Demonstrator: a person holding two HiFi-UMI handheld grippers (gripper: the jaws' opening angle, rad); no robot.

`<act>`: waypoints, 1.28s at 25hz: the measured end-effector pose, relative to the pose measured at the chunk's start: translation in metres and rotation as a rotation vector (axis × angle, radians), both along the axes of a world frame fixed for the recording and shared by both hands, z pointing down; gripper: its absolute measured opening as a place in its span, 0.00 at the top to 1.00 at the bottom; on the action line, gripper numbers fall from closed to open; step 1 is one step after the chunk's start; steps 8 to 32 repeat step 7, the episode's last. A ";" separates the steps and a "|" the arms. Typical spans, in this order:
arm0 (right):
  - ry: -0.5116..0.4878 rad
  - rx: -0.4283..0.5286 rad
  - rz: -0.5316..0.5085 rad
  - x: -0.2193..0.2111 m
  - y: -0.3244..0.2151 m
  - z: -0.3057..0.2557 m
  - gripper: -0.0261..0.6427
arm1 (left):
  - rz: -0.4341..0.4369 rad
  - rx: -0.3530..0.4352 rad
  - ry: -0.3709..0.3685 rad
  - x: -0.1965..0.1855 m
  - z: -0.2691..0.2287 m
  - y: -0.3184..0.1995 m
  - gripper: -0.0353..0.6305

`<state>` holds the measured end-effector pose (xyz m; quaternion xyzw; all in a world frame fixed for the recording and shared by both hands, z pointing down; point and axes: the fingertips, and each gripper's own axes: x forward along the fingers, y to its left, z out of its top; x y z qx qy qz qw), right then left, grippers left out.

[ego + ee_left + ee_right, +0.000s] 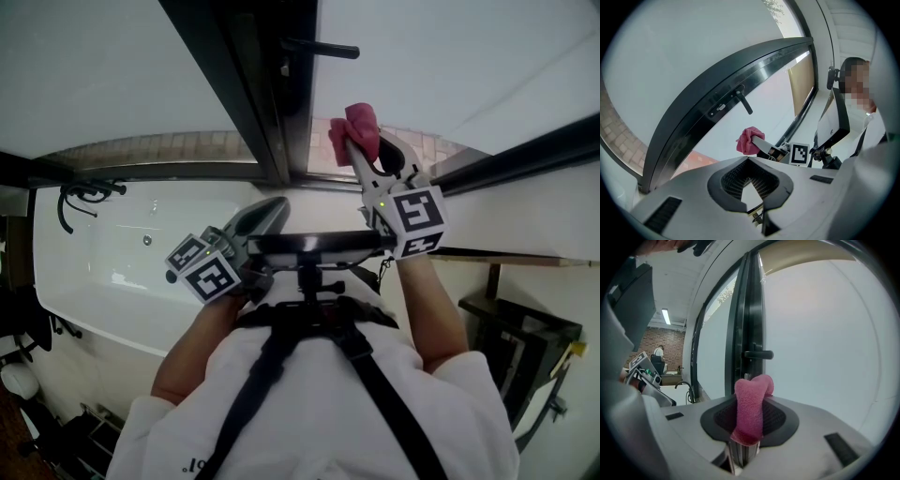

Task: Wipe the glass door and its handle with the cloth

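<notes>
A pink cloth (pixel 354 129) is pinched in my right gripper (pixel 362 150), which is shut on it and held up close to the glass pane (pixel 450 56), just right of the dark door frame (pixel 253 84). The black lever handle (pixel 319 47) sticks out above the cloth, apart from it. In the right gripper view the cloth (pixel 750 411) stands upright between the jaws, below the handle (pixel 758 354). My left gripper (pixel 272 211) hangs lower and to the left, shut on nothing. Its own view shows the cloth (pixel 749 140) and handle (pixel 743 101) ahead.
A white tub-like basin (pixel 103 281) with a black tap (pixel 80 197) lies at the left. A dark metal rack (pixel 525 337) stands at the lower right. Brick paving (pixel 178 145) shows through the glass. A person (pixel 658 352) stands far off.
</notes>
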<state>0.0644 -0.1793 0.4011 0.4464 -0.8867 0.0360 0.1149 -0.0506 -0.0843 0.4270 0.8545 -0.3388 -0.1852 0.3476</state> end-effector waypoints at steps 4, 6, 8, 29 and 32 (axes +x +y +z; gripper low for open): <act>0.002 0.000 -0.001 -0.001 0.000 0.001 0.81 | 0.000 0.001 -0.003 0.000 0.000 0.000 0.97; 0.002 -0.001 -0.001 -0.001 0.000 0.001 0.81 | 0.002 0.002 -0.005 0.000 0.000 0.001 0.97; 0.002 -0.001 -0.001 -0.001 0.000 0.001 0.81 | 0.003 0.002 -0.006 0.000 0.000 0.001 0.97; 0.002 -0.001 -0.001 -0.001 0.000 0.001 0.81 | 0.003 0.002 -0.006 0.000 0.000 0.001 0.97; 0.002 -0.001 -0.001 -0.001 0.000 0.001 0.81 | 0.003 0.002 -0.006 0.000 0.000 0.001 0.97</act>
